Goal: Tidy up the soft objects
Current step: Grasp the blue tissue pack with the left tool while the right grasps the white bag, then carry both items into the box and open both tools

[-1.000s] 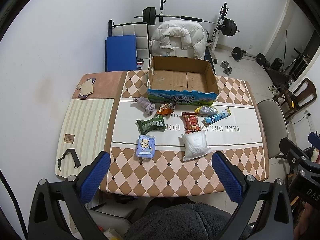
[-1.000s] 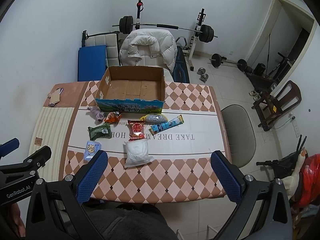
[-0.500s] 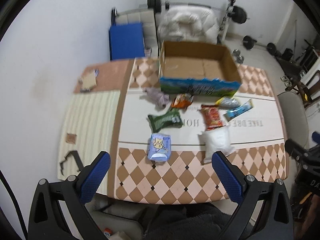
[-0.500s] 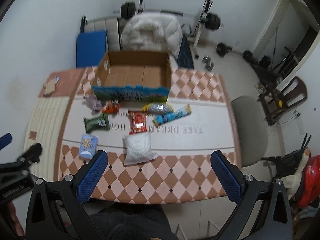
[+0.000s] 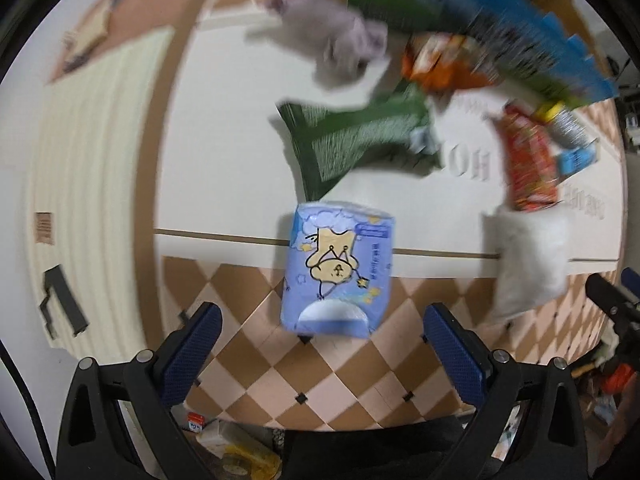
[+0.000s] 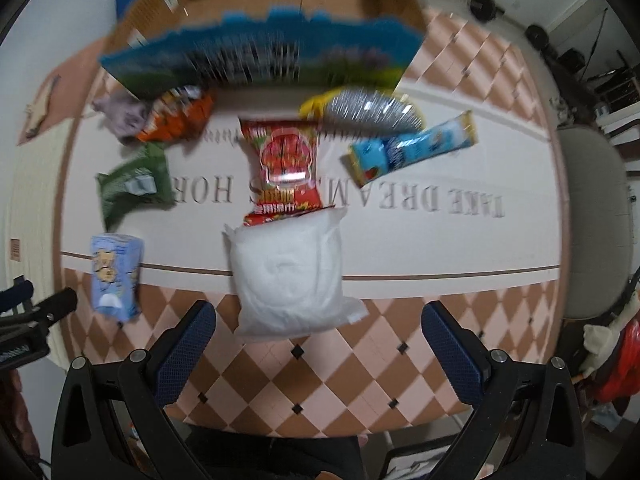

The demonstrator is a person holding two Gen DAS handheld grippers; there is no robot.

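The cardboard box [image 6: 280, 12] stands open at the far side of my checkered table [image 6: 320, 376], and the soft packets lie loose in front of it: the white pillow pack [image 6: 290, 276] nearest my right gripper [image 6: 318, 342], the red snack bag [image 6: 285, 166] touching its far edge, then the green pouch [image 5: 360, 136]. My left gripper [image 5: 322, 346] hangs over the blue tissue pack [image 5: 338, 270]. Both pairs of jaws are spread wide, holding nothing.
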